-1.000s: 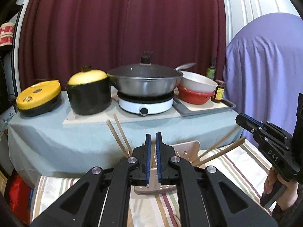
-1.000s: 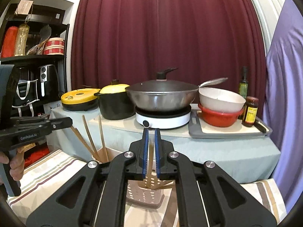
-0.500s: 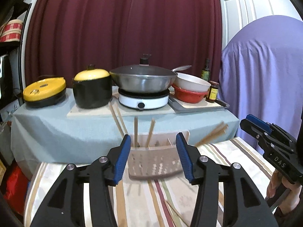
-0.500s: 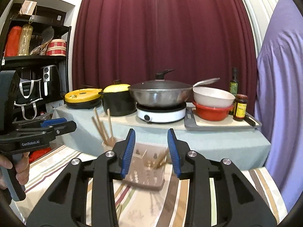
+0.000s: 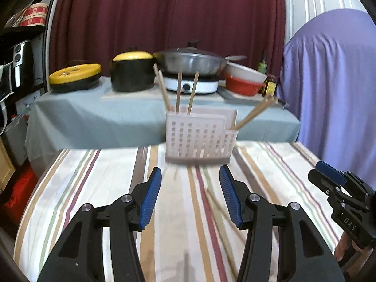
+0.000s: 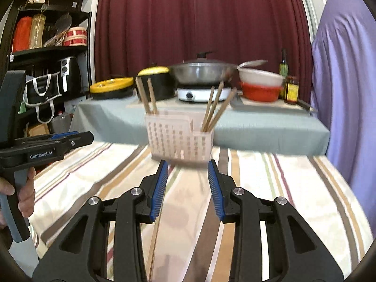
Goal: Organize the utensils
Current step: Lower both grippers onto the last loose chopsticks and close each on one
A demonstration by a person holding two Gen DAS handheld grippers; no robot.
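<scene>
- Left wrist view: the left gripper [image 5: 190, 183] hangs over the striped tablecloth [image 5: 94, 183] with its blue-padded fingers [image 5: 150, 199] spread wide, grasping nothing.
- Just below and between its fingers a loose chopstick [image 5: 221, 211] lies slanted on the cloth, blurred.
- Ahead stands the white slotted utensil holder [image 5: 199, 136]; three chopsticks [image 5: 179, 91] stand in its taller section and a pair [image 5: 256, 112] leans out to the right from the lower side pocket.
- Right wrist view: the right gripper [image 6: 188, 185] is released too, fingers [image 6: 159, 188] apart and bare, near the holder's base.
- A single chopstick [image 6: 154, 242] lies on the cloth under its left finger.
- Farther back a grey-clothed table [image 6: 258, 122] carries a lidded wok [image 6: 202, 70] on a white cooker [image 6: 199, 94], a yellow-lidded black pot [image 5: 132, 70] and red and white bowls [image 6: 260, 84].
</scene>
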